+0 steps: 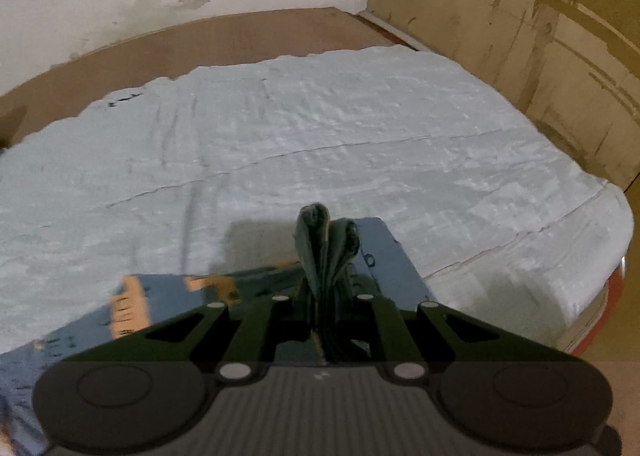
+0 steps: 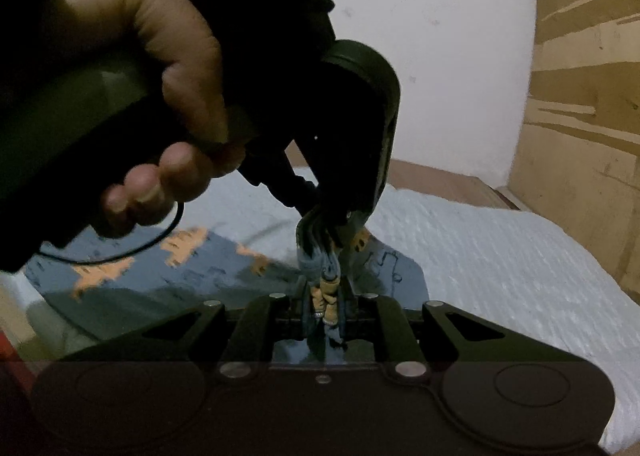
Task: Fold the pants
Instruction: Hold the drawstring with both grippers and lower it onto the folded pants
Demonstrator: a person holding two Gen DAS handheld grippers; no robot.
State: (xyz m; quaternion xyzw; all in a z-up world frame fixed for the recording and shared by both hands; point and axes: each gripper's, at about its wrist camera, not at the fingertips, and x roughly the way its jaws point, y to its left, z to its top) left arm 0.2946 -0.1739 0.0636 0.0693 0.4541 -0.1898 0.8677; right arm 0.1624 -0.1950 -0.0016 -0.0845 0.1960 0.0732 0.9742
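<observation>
A pale blue-white sheet covers the bed, with a white wall and brown cardboard-like panels behind.

In the left wrist view, the left claw is clamped on a bunched wad of the pants, blue fabric with orange patches; the rest of the pants lies spread flat on the sheet below.

In the right wrist view, the right claw pinches another gathered edge of the pants, just beside the left claw gripped by the person's left hand.

The fold looks mid-way: edges lifted together, not yet laid down or smoothed.
</observation>
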